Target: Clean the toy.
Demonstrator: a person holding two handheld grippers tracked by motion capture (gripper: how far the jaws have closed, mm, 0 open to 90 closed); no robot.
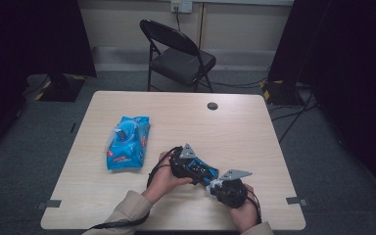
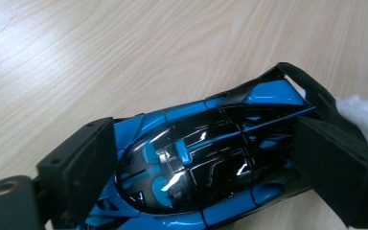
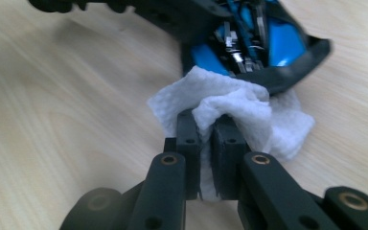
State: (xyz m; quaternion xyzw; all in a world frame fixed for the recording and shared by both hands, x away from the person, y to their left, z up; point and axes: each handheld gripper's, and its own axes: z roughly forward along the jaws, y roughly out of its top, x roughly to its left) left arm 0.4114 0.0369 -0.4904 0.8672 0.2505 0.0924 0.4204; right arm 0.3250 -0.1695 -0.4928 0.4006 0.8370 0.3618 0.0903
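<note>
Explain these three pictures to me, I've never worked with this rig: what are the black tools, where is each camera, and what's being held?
A person at a wooden table holds a hand tool with two black jaws in each hand. The wide picture comes from a fixed camera above the table. The other two come from cameras riding on the tools, looking along their jaws.

The left gripper has its jaws closed on either side of a blue and black toy car. The right gripper has its jaws shut on a bunched white wipe that touches the car's end; it looks like the car is being cleaned.

A blue wipes packet lies farther left on the table. A black folding chair stands beyond it.
</note>
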